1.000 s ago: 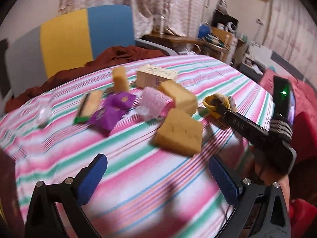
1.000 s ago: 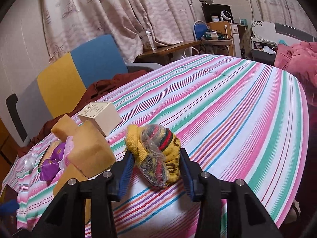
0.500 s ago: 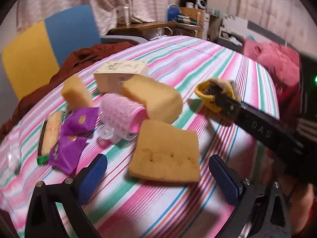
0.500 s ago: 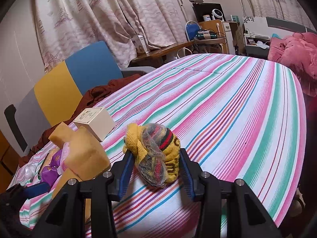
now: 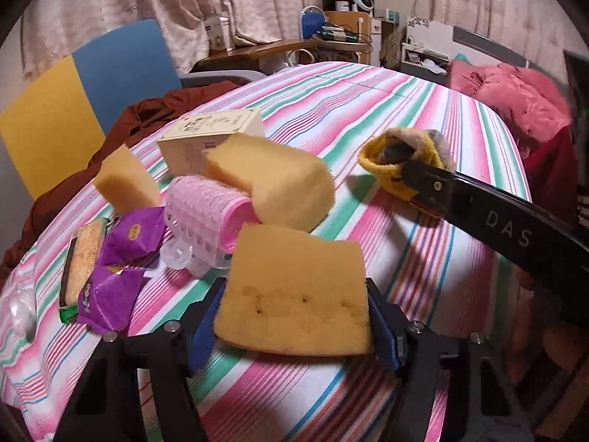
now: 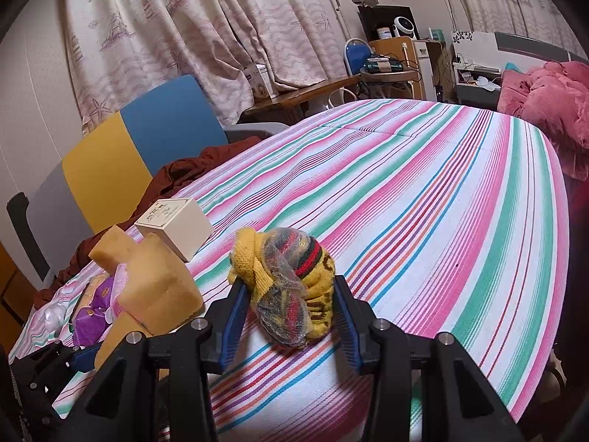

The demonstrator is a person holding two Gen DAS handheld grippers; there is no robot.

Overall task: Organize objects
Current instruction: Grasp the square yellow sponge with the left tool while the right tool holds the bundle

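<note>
Behind flat tan sponge (image 5: 294, 291): pink hair roller (image 5: 206, 213) and thick tan sponge block (image 5: 272, 184). Further back, cream cardboard box (image 5: 210, 136). Left, purple snack packets (image 5: 117, 261). Right, yellow knitted bundle (image 5: 401, 162).

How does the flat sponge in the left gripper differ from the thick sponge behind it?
The flat sponge is a thin slab between the left gripper fingers; the thick sponge is a chunky block and ungripped. The flat sponge shows small holes, the thick sponge none. Both are yellow foam.

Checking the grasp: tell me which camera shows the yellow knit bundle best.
Right wrist: the yellow knit bundle sits close and unblocked inside the right gripper. Left wrist shows it farther off, partly hidden by that gripper's finger.
</note>
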